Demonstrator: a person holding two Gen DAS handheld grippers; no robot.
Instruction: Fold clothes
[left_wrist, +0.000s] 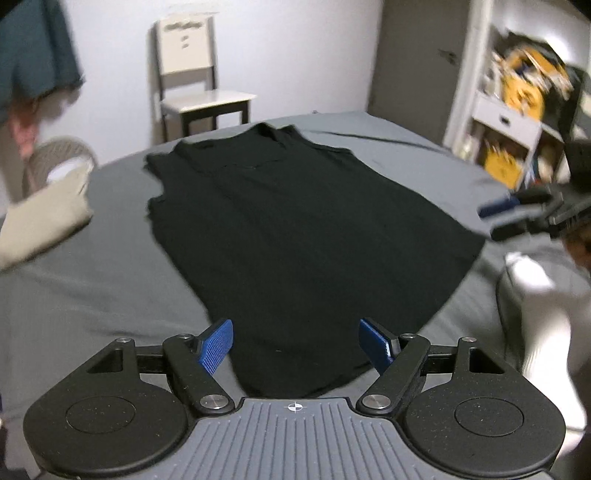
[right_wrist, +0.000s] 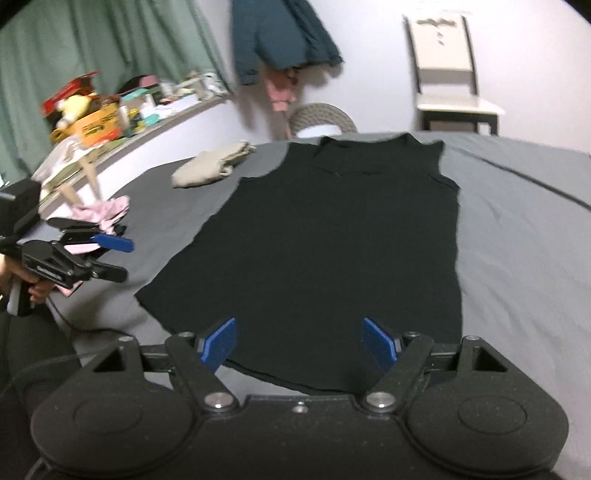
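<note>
grey bed sheet (left_wrist: 110, 266) with black top (left_wrist: 295, 221) flat ahead of both jaws; left gripper (left_wrist: 295, 345) and right gripper (right_wrist: 299, 343) wide open, holding nothing.

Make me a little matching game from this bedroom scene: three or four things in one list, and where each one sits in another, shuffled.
Things:
1. black sleeveless garment
2. beige folded cloth
3. teal jacket
4. pale wooden chair

Places:
A. hanging on the wall
B. spread flat in the middle of the grey bed sheet
C. standing on the floor against the wall beyond the bed
D. lying on the bed, left of the black garment

Pairs: 1-B, 2-D, 3-A, 4-C
</note>
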